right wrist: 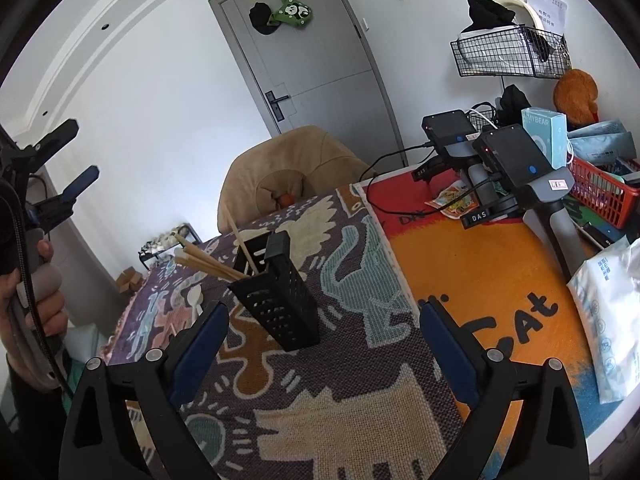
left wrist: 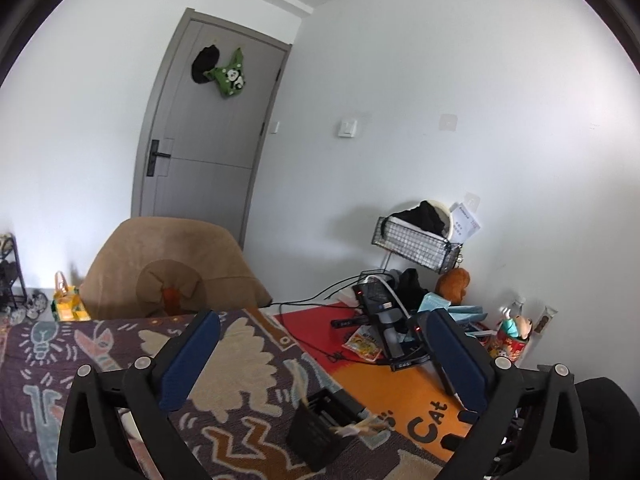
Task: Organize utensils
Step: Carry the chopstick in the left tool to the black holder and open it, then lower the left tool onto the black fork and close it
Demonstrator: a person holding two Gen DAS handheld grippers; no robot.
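1. Right wrist view: my right gripper [right wrist: 324, 344] has its blue-padded jaws spread wide with nothing between them; it looks slightly down at the black perforated utensil holder [right wrist: 280, 292], which stands just ahead of the pads, untouched.
2. The holder stands on the patterned woven cloth [right wrist: 360, 400]; several wooden chopsticks [right wrist: 208, 260] lean out of its open top toward the left, I judge because the slot is deep and narrow and lets long sticks tilt.
3. A white spoon [right wrist: 196, 298] lies flat on the cloth just left of the holder, outside it; I judge it the piece not yet sorted.
4. My left gripper [right wrist: 74, 160] shows at the left edge, held up in a hand [right wrist: 40, 292], jaws apart and empty.
5. Left wrist view: the left gripper [left wrist: 320, 364] is spread wide and grips nothing; the holder [left wrist: 320, 432] sits low between the fingers, blurred, well below the pads.
6. Surface: beside the cloth lies an orange and red mat [right wrist: 480, 280] carrying black devices on stands [right wrist: 516, 160], cables, a red basket [right wrist: 600, 192] and a white packet [right wrist: 612, 312].
7. Room: white walls, a grey door [left wrist: 212, 128] with hanging items, a tan cushioned chair [left wrist: 168, 264] behind the table, a wire basket [left wrist: 416, 244] on the wall.
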